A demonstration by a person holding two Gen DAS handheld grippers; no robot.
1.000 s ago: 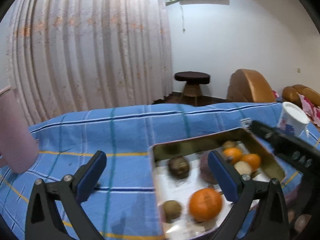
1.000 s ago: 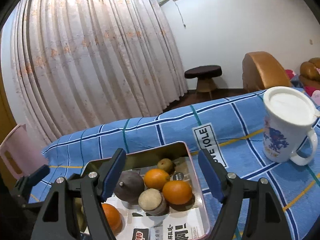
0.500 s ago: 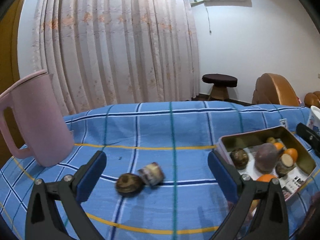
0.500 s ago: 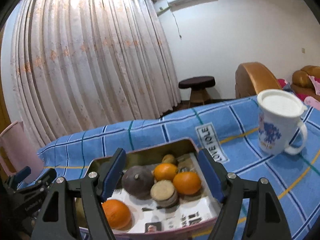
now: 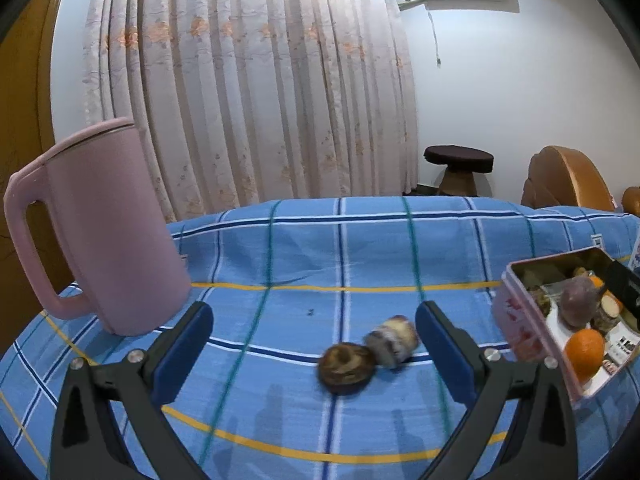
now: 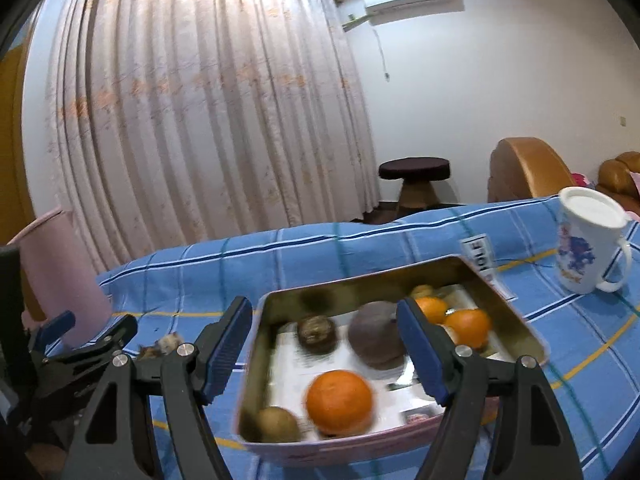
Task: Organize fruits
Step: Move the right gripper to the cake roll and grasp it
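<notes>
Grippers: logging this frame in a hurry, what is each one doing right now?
Left gripper: open, holding nothing, above two loose brown fruits on the blue plaid cloth.
Right gripper: open, empty, over the metal fruit tin.

The tin [image 6: 472, 268] is shiny metal inside, lined with printed paper [image 6: 292, 368]. A matt pink plastic jug [image 5: 108, 232] stands on checked blue cloth [image 5: 380, 248]. The mug [image 6: 588, 248] looks glossy ceramic.

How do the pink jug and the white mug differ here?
The pink jug is plain, tall and stands at the table's left end; the white mug is shorter, carries a blue print and stands at the right end, beyond the tin. Both stand upright on the blue cloth.
</notes>
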